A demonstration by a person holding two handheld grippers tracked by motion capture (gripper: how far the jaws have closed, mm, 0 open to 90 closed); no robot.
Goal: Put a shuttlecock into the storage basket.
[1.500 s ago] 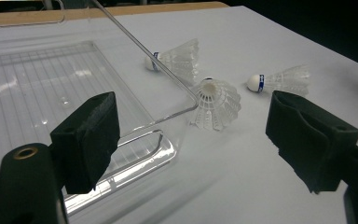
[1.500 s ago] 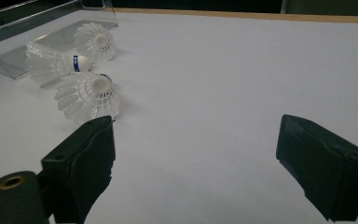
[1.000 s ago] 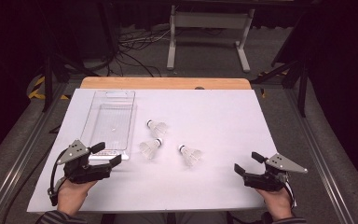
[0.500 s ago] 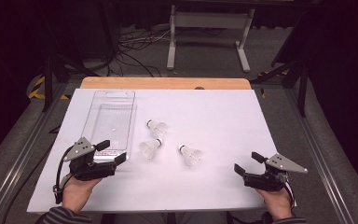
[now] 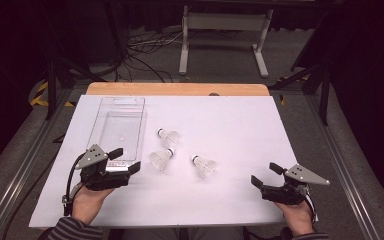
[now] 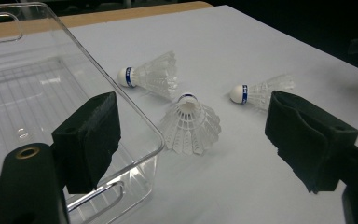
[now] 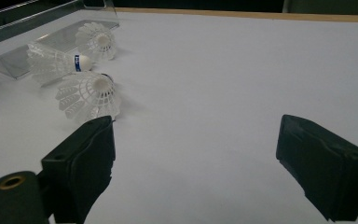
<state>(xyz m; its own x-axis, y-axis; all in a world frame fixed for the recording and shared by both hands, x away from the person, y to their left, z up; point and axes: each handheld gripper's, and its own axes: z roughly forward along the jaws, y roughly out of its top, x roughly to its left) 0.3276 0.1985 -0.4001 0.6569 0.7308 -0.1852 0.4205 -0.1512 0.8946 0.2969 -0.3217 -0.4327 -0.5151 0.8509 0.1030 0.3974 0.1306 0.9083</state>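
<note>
Three white shuttlecocks with blue-banded corks lie mid-table: one (image 5: 168, 136) farthest, one (image 5: 161, 159) just right of my left gripper (image 5: 126, 160), one (image 5: 203, 165) toward the right. The left gripper view has the nearest shuttlecock (image 6: 190, 123) ahead between the open jaws of that gripper (image 6: 198, 140), and two others (image 6: 151, 74) (image 6: 261, 89) beyond it. My right gripper (image 5: 265, 174) rests open near the front right edge. In the right gripper view that gripper (image 7: 196, 158) holds nothing, and the shuttlecocks (image 7: 89, 95) (image 7: 56, 61) (image 7: 98, 41) lie to the upper left.
A clear plastic bin (image 5: 117, 127) stands on the white table cover (image 5: 230, 125), left of the shuttlecocks and just beyond my left gripper. Its near corner (image 6: 121, 93) lies behind the left jaw. Metal stand legs and cables sit on the floor beyond the table.
My left gripper has slid a little to the right, closer to the nearest shuttlecock. The right gripper and the shuttlecocks have stayed put.
</note>
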